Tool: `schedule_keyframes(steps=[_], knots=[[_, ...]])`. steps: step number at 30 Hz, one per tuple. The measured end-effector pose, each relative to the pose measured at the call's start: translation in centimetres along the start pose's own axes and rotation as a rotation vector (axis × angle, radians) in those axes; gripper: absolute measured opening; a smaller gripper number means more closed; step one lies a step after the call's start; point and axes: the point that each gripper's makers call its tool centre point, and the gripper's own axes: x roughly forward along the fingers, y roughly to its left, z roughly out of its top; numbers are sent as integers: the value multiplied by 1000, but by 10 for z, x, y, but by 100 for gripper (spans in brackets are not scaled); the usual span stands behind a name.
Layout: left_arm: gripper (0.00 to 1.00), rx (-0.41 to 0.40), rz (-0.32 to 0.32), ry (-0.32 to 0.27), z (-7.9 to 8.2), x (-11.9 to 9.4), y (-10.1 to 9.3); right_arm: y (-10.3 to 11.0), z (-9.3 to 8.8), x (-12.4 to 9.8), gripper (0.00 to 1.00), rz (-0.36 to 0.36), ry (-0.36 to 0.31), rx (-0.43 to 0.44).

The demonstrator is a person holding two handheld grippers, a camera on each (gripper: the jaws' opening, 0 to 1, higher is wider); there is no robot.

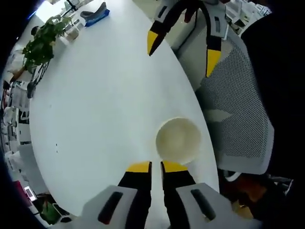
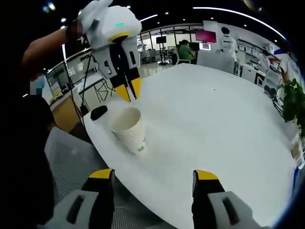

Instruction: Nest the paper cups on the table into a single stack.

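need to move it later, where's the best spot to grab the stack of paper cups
Grip the stack of paper cups across its side wall below the layered rims, coming in level from the table edge with the open right hand-held gripper: it stands upright, tapered, with free sides.

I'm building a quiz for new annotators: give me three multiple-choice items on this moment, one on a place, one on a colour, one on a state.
1. Where does the stack of paper cups stand?
A. near the table's edge
B. mid-table
C. on the chair

2. What colour are the jaw tips?
A. red
B. yellow
C. green

3. How do the right gripper's jaws stand?
A. shut on a cup
B. shut, empty
C. open, empty

Answers: 1 A, the white table's edge runs just beside the stack; 2 B, yellow tips show in both views; 3 C, a wide gap with nothing between, while the left gripper is shut above the stack.
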Motion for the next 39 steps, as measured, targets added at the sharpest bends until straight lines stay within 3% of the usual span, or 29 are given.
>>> schedule_keyframes(steps=[8,10,19,22,29,39], knots=[[19,-77,44,-119,0,-8,6,3,7,5,66,8,-2,-11],[22,-111,51,-148,-7,-8,7,5,11,10,66,16,-2,-19],[41,-249,91,-292,-19,-16,-7,12,28,27,65,54,-16,-64],[47,-269,93,-313,-25,-14,-10,14,34,35,65,66,-15,-92],[55,-287,79,-348,-28,7,-35,24,38,54,64,115,13,-187],[58,-321,80,-403,-6,51,-51,39,30,85,59,167,94,-329]])
